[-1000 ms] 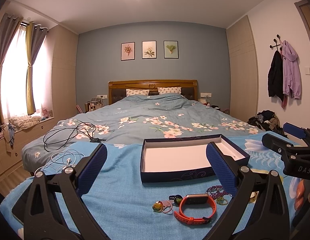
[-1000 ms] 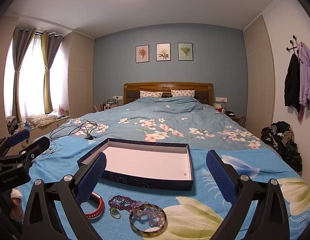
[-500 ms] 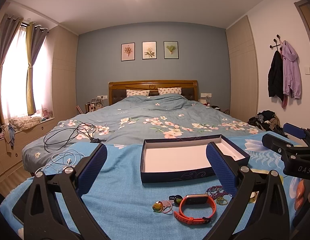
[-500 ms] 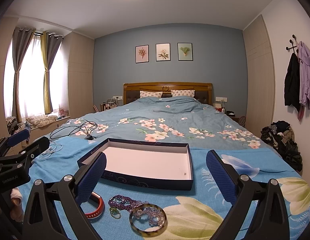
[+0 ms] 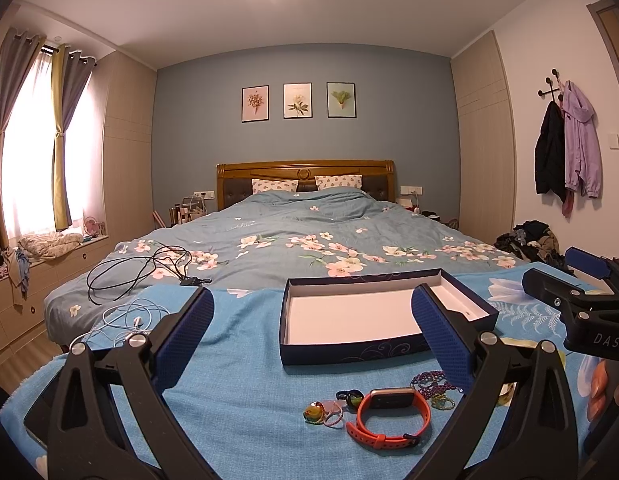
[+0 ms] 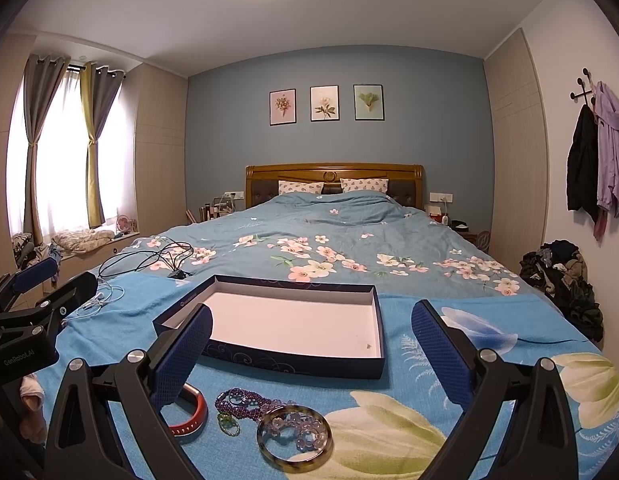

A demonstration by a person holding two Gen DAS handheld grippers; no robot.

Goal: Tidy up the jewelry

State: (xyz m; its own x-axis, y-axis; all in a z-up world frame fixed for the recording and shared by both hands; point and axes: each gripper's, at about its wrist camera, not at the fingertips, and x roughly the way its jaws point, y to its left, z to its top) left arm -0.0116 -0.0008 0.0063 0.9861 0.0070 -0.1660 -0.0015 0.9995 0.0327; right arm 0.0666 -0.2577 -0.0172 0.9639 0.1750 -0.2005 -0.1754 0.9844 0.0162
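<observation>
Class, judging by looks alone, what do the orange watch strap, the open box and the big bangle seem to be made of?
Orange watch strap: likely silicone, matte, smoothly curved. Open box: probably cardboard, thin straight walls, printed dark outside, plain white inside. Bangle: maybe resin or plastic, glossy and mottled brown.

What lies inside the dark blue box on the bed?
The dark blue box holds no jewelry: a bare white floor with one tiny dark speck. The left corner is hidden behind a tong finger.
</observation>
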